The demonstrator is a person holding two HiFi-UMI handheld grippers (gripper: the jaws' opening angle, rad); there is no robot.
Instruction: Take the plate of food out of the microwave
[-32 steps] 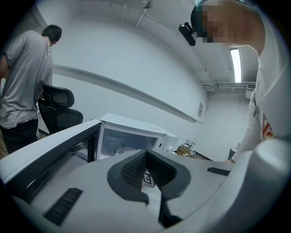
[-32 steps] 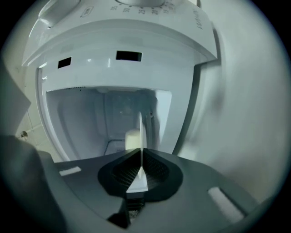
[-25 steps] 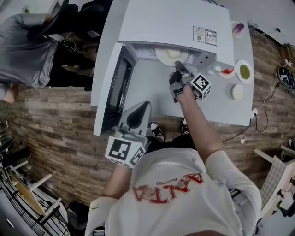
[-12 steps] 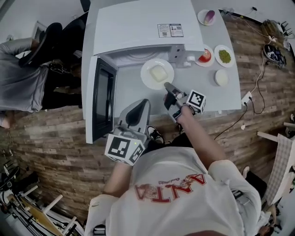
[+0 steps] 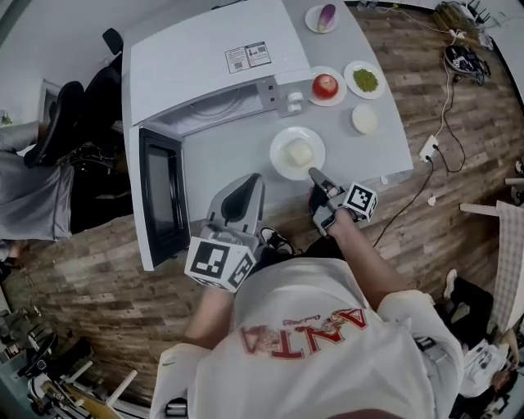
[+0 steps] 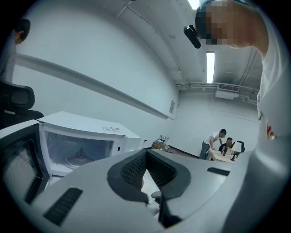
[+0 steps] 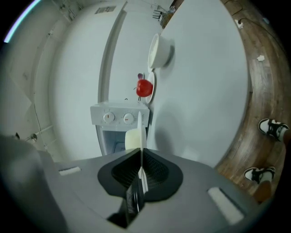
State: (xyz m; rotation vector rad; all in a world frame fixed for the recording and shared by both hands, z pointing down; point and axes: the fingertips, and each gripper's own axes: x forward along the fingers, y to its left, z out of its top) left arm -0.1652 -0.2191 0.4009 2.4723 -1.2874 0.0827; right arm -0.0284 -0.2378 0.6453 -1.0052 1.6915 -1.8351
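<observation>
The white plate (image 5: 282, 160) carries a pale block of food (image 5: 300, 152) and is outside the microwave (image 5: 205, 57), over the grey table (image 5: 237, 155) in front of the open cavity. My right gripper (image 5: 314, 174) is shut on the plate's near rim. In the right gripper view the plate (image 7: 141, 129) shows edge-on between the pads of the right gripper (image 7: 141, 157), with the food (image 7: 132, 139) beside it. The microwave door (image 5: 160, 204) stands open at the left. My left gripper (image 5: 249, 183) is held low near my body, shut and holding nothing. In its own view the left gripper (image 6: 145, 157) faces the microwave cavity (image 6: 79, 152).
Right of the microwave lie a red apple on a plate (image 5: 326, 85), a plate of green food (image 5: 364, 80), a white bowl (image 5: 364, 119), a small white cup (image 5: 295, 100), and farther back a plate with a purple item (image 5: 325, 16). A seated person (image 5: 33, 188) is at the left.
The plate has come out of the microwave and toward the table's front edge, drawn back by my right gripper. My left gripper has stayed in place.
</observation>
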